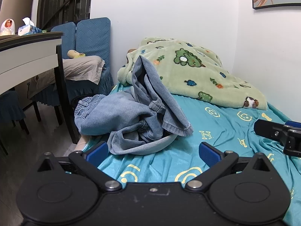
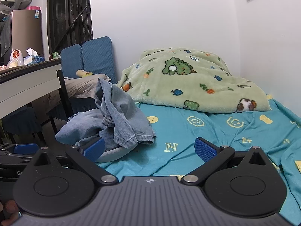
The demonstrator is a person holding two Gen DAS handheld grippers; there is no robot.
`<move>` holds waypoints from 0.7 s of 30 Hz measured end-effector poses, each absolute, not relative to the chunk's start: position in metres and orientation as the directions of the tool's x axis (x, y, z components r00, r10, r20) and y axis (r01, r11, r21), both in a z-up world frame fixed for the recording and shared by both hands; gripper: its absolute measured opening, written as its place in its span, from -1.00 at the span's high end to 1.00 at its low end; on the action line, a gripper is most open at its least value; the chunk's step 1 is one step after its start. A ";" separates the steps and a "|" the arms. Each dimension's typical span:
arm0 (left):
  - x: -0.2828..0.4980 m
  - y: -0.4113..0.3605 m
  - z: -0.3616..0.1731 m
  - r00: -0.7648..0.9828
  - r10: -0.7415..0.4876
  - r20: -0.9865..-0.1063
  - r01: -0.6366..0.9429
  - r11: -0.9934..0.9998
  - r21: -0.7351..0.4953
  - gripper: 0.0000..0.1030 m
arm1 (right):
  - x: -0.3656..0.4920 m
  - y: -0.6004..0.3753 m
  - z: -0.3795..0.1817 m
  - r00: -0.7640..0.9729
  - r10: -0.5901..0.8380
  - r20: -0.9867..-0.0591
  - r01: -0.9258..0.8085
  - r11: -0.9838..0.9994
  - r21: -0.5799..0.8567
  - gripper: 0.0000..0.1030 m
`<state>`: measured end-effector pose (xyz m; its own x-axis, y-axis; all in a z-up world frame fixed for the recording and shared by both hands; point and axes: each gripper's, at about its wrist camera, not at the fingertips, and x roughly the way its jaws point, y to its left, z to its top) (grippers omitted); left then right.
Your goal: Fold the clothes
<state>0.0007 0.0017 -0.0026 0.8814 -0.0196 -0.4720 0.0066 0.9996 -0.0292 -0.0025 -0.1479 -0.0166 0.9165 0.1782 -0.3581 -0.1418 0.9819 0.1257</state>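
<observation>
Hovering wide-jawed and empty, both grippers (image 1: 153, 151) (image 2: 149, 148) face crumpled jeans (image 1: 135, 116) at the sheet's (image 1: 225, 131) left edge.

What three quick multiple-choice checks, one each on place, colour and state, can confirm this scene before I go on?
1. Where do the crumpled jeans lie?
A. near the bed's left edge
B. on the table
C. under the blanket

2. What colour is the bedsheet?
A. white
B. turquoise
C. red

3. What state is the left hand-held gripper in?
A. shut on denim
B. shut, empty
C. open, empty

Key: 1 A, the heap sits by the edge beside the table; 2 B, turquoise with yellow prints; 3 C, its fingers stand apart, nothing between.
</observation>
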 end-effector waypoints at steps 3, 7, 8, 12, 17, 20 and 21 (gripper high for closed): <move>0.001 0.002 -0.003 0.880 -0.023 -0.474 0.009 0.999 -0.032 -1.00 | -0.003 -0.148 -0.016 0.917 0.180 -0.356 -0.142 0.981 0.130 -1.00; 0.001 0.002 -0.004 0.880 -0.025 -0.475 0.011 0.999 -0.033 -1.00 | -0.002 -0.150 -0.015 0.918 0.178 -0.355 -0.139 0.982 0.131 -1.00; 0.001 0.002 -0.004 0.879 -0.026 -0.476 0.012 0.999 -0.033 -1.00 | -0.002 -0.150 -0.015 0.918 0.177 -0.356 -0.138 0.982 0.130 -1.00; 0.000 0.003 -0.004 0.879 -0.031 -0.476 0.015 0.999 -0.038 -1.00 | -0.002 -0.150 -0.016 0.917 0.173 -0.359 -0.136 0.983 0.126 -1.00; 0.001 0.002 -0.004 0.877 -0.032 -0.480 0.016 0.999 -0.038 -1.00 | -0.001 -0.152 -0.015 0.919 0.172 -0.356 -0.135 0.983 0.126 -1.00; 0.002 0.002 -0.004 0.877 -0.037 -0.480 0.021 0.999 -0.039 -1.00 | -0.001 -0.152 -0.014 0.919 0.172 -0.354 -0.135 0.983 0.125 -0.99; 0.001 0.001 -0.004 0.876 -0.038 -0.480 0.022 0.999 -0.038 -1.00 | -0.001 -0.152 -0.014 0.919 0.173 -0.354 -0.136 0.983 0.126 -0.99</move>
<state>0.0014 0.0013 -0.0042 0.8765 -0.0376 -0.4800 0.0221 0.9990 -0.0377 -0.0014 -0.1516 -0.0142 0.9191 0.1730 -0.3539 -0.1363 0.9826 0.1263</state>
